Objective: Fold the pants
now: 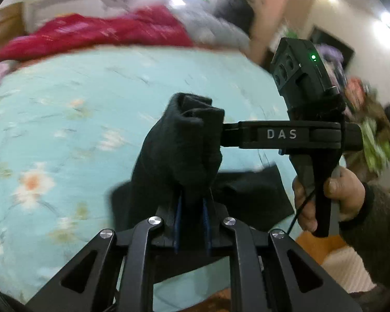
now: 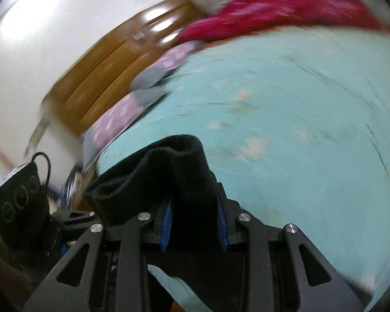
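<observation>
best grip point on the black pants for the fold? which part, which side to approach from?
Grip the edge of the black pants, one bunched handful per side, as now: the left gripper and right gripper both have their jaws shut on gathered cloth. Coming from above the light blue bedspread looks best, since the rest of the fabric hangs limp and needs two spread holds to stay flat.

Black pants [image 1: 179, 150] bunched and lifted off the bed, one dark fold trailing on the sheet below.

A bed [image 1: 65, 109] is covered by a pale blue flowered sheet; a red blanket [image 1: 104, 30] is heaped at its far end beside a wooden headboard [image 2: 111, 59].
</observation>
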Motion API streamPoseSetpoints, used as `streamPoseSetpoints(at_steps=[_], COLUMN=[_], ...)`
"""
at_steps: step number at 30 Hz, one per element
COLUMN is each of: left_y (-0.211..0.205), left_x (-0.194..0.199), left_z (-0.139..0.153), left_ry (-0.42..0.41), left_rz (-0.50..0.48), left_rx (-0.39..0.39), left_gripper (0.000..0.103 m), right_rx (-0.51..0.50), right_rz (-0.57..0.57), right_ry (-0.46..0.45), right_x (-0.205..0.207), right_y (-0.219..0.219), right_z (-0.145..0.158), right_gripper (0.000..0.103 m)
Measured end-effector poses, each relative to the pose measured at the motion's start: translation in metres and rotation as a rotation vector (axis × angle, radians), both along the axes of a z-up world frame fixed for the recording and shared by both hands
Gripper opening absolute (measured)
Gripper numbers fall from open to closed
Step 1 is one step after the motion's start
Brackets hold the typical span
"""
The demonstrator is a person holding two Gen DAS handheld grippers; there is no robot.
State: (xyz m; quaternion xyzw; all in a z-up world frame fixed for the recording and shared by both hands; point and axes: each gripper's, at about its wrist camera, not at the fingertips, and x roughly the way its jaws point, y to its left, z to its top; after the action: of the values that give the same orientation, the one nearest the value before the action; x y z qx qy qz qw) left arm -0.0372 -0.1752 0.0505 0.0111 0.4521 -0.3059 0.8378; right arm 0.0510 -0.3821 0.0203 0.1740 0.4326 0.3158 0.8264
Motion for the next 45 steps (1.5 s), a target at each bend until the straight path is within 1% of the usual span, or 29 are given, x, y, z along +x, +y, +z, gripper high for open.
streamPoseSetpoints(at_steps=[2,4,5,6,7,9,10,11,12,13,14,16,17,18,19,21,22,25,27,29,31,32,33,34,36,37,38,42,45], left_y=[-0.028,-0.055,-0.065,-0.07,-0.071,-0.065,-0.059,-0.049,-0.041,-0.033,-0.026,-0.018,-0.02,-0.022,-0.031,-0.046,-0.056,-0.083,-0.095,-0.109,-0.117,-0.118,-0.117,-0.116,-0.114,-0.111,-0.109,-0.089,-0.08], left_x=[0.002,0.004,0.013,0.013,0.011,0.009,0.007,0.008,0.008,0.012,0.018,0.038,0.049,0.061,0.078,0.102,0.115,0.143,0.155,0.16,0.164,0.166,0.164,0.162,0.153,0.15,0.147,0.137,0.129], left_z=[-0.016,-0.04,-0.044,-0.049,-0.049,-0.044,-0.04,-0.033,-0.026,-0.018,-0.014,-0.002,0.003,0.006,0.004,0.001,-0.005,-0.03,-0.046,-0.064,-0.08,-0.089,-0.095,-0.096,-0.093,-0.091,-0.088,-0.056,-0.023], left_ry=[0.038,0.113,0.134,0.159,0.186,0.223,0.243,0.256,0.254,0.24,0.226,0.169,0.155,0.145,0.16,0.177,0.201,0.323,0.387,0.441,0.504,0.555,0.596,0.601,0.547,0.536,0.528,0.481,0.449], left_rz=[-0.056,-0.114,-0.123,-0.141,-0.173,-0.222,-0.245,-0.268,-0.279,-0.28,-0.279,-0.277,-0.278,-0.283,-0.31,-0.33,-0.345,-0.385,-0.41,-0.434,-0.448,-0.444,-0.444,-0.443,-0.45,-0.449,-0.451,-0.443,-0.428], left_rx=[0.044,0.096,0.11,0.128,0.131,0.11,0.106,0.099,0.09,0.086,0.087,0.115,0.127,0.138,0.141,0.165,0.17,0.151,0.147,0.134,0.099,0.061,0.016,-0.011,-0.028,-0.038,-0.05,-0.114,-0.17], left_gripper=[0.016,0.021,0.021,0.022,0.028,0.034,0.04,0.044,0.049,0.054,0.056,0.061,0.062,0.066,0.071,0.072,0.072,0.072,0.072,0.073,0.075,0.075,0.07,0.059,0.049,0.043,0.04,0.036,0.036], right_rx=[0.014,-0.014,-0.039,-0.022,0.011,0.065,0.092,0.12,0.145,0.16,0.182,0.224,0.242,0.239,0.221,0.173,0.174,0.186,0.186,0.203,0.218,0.227,0.242,0.249,0.24,0.24,0.257,0.282,0.306], right_rz=[-0.112,-0.206,-0.259,-0.294,-0.319,-0.386,-0.409,-0.433,-0.46,-0.476,-0.483,-0.473,-0.465,-0.459,-0.447,-0.435,-0.427,-0.424,-0.417,-0.413,-0.411,-0.415,-0.418,-0.425,-0.435,-0.435,-0.433,-0.404,-0.4], right_ry=[0.069,0.123,0.151,0.178,0.186,0.155,0.136,0.113,0.088,0.067,0.042,0.024,0.033,0.046,0.061,0.103,0.124,0.138,0.156,0.141,0.129,0.128,0.132,0.134,0.149,0.165,0.178,0.139,0.101], right_x=[-0.011,-0.023,-0.029,-0.037,-0.046,-0.069,-0.081,-0.094,-0.109,-0.123,-0.138,-0.155,-0.16,-0.161,-0.159,-0.15,-0.143,-0.128,-0.122,-0.12,-0.118,-0.117,-0.119,-0.118,-0.119,-0.118,-0.118,-0.123,-0.131], right_y=[-0.035,-0.057,-0.067,-0.078,-0.087,-0.105,-0.112,-0.118,-0.123,-0.124,-0.124,-0.117,-0.111,-0.106,-0.097,-0.08,-0.073,-0.056,-0.047,-0.044,-0.044,-0.045,-0.046,-0.047,-0.048,-0.048,-0.047,-0.042,-0.042], right_z=[-0.03,-0.053,-0.062,-0.069,-0.07,-0.063,-0.057,-0.051,-0.045,-0.038,-0.033,-0.032,-0.036,-0.04,-0.045,-0.057,-0.063,-0.073,-0.078,-0.08,-0.081,-0.083,-0.086,-0.087,-0.089,-0.09,-0.09,-0.074,-0.061], right_gripper=[0.034,0.034,0.034,0.034,0.034,0.034,0.036,0.046,0.06,0.066,0.069,0.071,0.071,0.071,0.071,0.071,0.071,0.071,0.071,0.071,0.071,0.071,0.071,0.066,0.042,0.038,0.034,0.03,0.029])
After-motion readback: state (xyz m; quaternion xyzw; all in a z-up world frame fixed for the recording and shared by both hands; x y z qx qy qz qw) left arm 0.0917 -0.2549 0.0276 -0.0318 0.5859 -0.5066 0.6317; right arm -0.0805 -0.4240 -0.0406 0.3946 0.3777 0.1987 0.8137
